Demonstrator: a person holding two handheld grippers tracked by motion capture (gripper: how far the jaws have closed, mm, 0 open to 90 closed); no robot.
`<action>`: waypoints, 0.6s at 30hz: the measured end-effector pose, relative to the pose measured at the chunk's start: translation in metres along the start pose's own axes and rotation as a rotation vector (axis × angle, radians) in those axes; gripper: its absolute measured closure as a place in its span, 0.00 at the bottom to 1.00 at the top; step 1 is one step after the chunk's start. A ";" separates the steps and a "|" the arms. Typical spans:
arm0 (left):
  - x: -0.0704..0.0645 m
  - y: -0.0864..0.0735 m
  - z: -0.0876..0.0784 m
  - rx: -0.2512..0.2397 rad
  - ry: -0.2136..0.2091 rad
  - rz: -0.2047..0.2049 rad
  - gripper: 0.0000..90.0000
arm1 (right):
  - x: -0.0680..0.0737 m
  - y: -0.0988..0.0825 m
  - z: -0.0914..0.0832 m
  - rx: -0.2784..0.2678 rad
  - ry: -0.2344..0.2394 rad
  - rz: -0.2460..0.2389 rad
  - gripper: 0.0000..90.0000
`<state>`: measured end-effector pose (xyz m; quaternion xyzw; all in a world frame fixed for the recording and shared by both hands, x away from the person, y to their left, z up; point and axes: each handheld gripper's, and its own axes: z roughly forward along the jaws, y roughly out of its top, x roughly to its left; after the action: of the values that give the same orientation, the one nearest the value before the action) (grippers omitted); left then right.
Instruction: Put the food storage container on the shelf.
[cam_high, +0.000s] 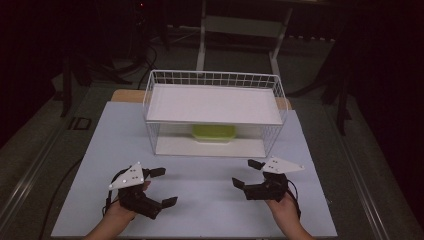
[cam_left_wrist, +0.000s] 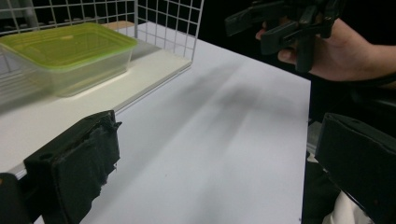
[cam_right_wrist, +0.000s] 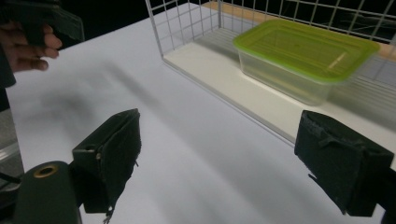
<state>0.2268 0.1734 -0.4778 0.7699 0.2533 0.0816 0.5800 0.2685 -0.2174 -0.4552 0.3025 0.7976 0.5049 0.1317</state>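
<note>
Clear rectangular plastic container with lime-green snap lid (cam_high: 214, 133) seen on lower white shelf of white wire-grid rack (cam_high: 150, 95), roughly centred, lid closed, walls translucent, upright. Rack placed at far side of pale grey tabletop (cam_high: 200, 200). Left gripper (cam_high: 161, 186) held above near tabletop, jaws spread, nothing clamped. Right gripper (cam_high: 246, 173) likewise spread, empty. Both well apart from container.

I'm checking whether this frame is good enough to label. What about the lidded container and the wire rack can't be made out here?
- Container, high view: the rack's upper shelf covers its back part.
- Its contents, both gripper views: the green lid and cloudy walls hide them.
- Wire rack, left gripper view: cut off by the top and left edges.
- Rack's far side, right gripper view: cut off by the right edge.
</note>
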 end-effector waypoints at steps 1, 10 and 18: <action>-0.001 -0.001 -0.001 0.004 0.004 0.006 0.00 | 0.000 -0.001 -0.002 0.000 -0.003 -0.001 0.16; 0.000 -0.008 -0.005 0.013 0.004 0.001 0.00 | -0.006 -0.015 -0.012 0.000 0.018 0.007 0.16; 0.005 -0.016 -0.001 0.022 0.006 -0.003 0.00 | -0.014 -0.027 -0.011 0.023 0.046 -0.023 0.16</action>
<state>0.2256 0.1801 -0.4930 0.7757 0.2573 0.0801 0.5707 0.2643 -0.2430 -0.4756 0.2832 0.8095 0.5011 0.1154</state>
